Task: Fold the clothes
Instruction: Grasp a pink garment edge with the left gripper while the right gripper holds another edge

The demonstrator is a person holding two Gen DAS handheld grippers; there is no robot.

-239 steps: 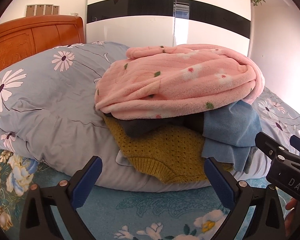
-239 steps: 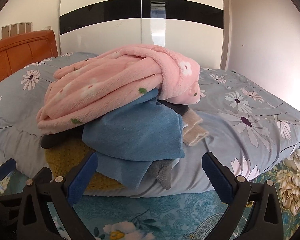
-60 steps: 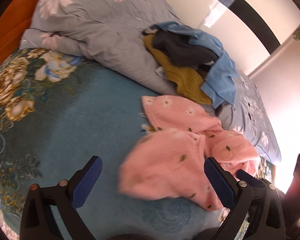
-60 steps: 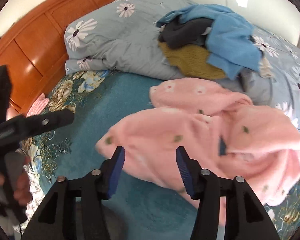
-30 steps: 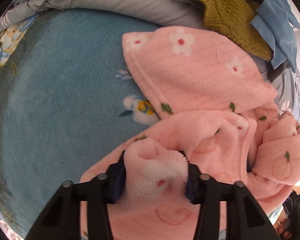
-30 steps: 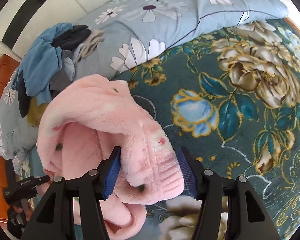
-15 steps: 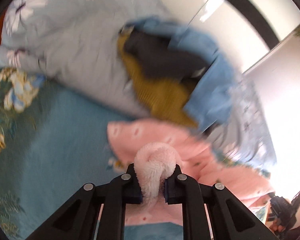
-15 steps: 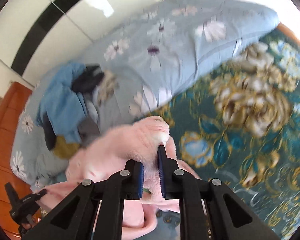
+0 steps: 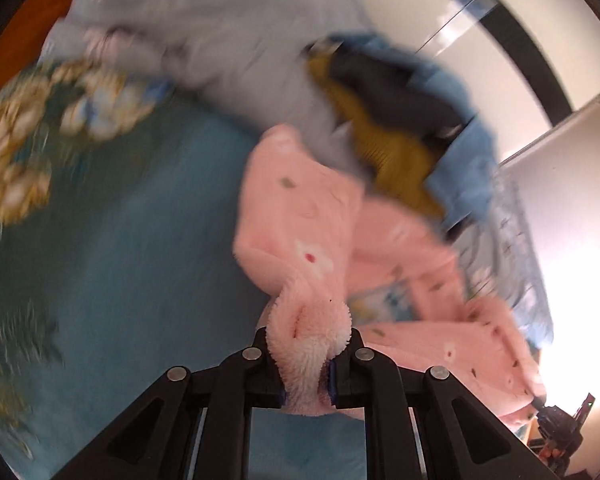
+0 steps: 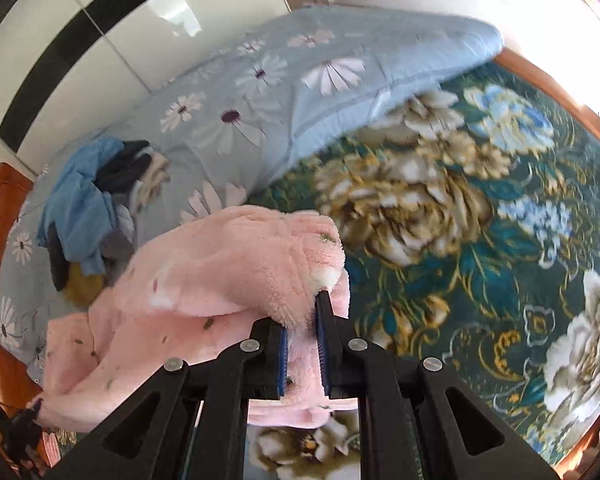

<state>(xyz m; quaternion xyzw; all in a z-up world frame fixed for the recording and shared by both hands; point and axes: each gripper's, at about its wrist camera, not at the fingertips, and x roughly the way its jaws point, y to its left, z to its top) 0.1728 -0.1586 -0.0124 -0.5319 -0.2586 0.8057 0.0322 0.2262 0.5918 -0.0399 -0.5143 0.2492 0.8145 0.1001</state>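
A fluffy pink garment with small flower and leaf prints hangs stretched between my two grippers above the teal floral bedspread. My left gripper is shut on one bunched edge of it. My right gripper is shut on another edge of the same pink garment, which drapes off to the left. The left gripper shows small at the lower left of the right wrist view. The left wrist view is blurred by motion.
A pile of blue, dark grey and mustard clothes lies on the folded grey daisy-print duvet. The orange wooden headboard is at the left. White wardrobe doors with a black band stand behind the bed.
Both grippers have lifted and drawn apart, spreading the pink garment wider between them. The left wrist view has swung, with more bedspread in sight.
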